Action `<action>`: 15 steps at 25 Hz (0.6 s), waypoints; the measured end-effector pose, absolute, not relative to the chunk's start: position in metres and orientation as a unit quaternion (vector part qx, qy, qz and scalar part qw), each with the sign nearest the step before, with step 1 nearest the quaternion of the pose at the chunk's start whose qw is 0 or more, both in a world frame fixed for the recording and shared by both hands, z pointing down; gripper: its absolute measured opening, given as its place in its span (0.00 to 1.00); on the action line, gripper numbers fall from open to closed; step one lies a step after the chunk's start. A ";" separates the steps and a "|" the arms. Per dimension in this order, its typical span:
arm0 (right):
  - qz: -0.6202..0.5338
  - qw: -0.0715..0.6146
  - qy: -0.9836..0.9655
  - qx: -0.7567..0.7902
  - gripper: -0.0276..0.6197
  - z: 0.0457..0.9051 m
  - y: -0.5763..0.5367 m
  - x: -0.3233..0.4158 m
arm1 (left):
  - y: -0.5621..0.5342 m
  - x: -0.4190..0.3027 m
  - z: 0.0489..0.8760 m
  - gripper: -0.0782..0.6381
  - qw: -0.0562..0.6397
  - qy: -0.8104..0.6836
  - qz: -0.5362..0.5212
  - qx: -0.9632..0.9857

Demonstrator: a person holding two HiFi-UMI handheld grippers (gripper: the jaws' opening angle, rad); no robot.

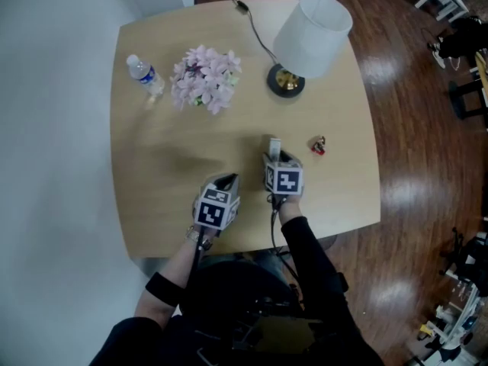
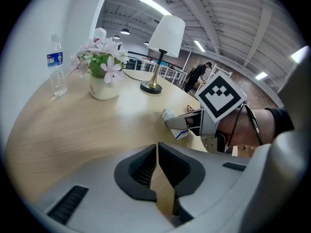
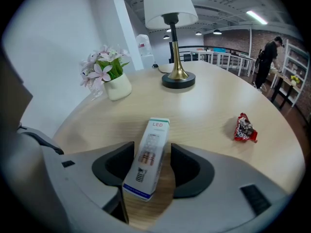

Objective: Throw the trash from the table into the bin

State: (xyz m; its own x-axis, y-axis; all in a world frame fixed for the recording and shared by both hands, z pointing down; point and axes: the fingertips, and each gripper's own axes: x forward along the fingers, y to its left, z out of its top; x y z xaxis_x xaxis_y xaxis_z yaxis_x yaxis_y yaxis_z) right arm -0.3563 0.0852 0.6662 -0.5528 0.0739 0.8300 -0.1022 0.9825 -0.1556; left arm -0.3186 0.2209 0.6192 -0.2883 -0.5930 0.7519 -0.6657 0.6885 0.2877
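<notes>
Early on: the right claw pinches the box, the left claw is pressed together, the wrapper lies on the surface, no bin visible.

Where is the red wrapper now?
In the head view, the red wrapper lies on the table, right of the right gripper holding the LED box, below the lamp.

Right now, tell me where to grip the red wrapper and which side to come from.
Take the red wrapper across its bunched middle, coming down from above: it lies low on the table, crumpled, with open tabletop on every side and no upright face to pinch.
</notes>
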 end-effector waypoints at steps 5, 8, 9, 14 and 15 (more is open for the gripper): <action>0.091 0.469 -0.878 0.008 0.33 0.658 0.081 -0.348 | 0.213 -0.310 0.611 0.13 0.441 -0.802 0.045 0.400; 0.105 0.454 -0.885 -0.003 0.32 0.642 0.082 -0.340 | 0.208 -0.303 0.605 0.13 0.438 -0.800 0.050 0.407; 0.110 0.449 -0.886 -0.008 0.32 0.635 0.083 -0.336 | 0.206 -0.300 0.604 0.13 0.437 -0.799 0.051 0.410; 0.133 0.433 -0.891 -0.028 0.32 0.602 0.086 -0.298 | 0.191 -0.282 0.593 0.13 0.426 -0.792 0.064 0.432; 0.135 0.433 -0.891 -0.032 0.32 0.597 0.086 -0.289 | 0.188 -0.276 0.590 0.13 0.427 -0.789 0.065 0.436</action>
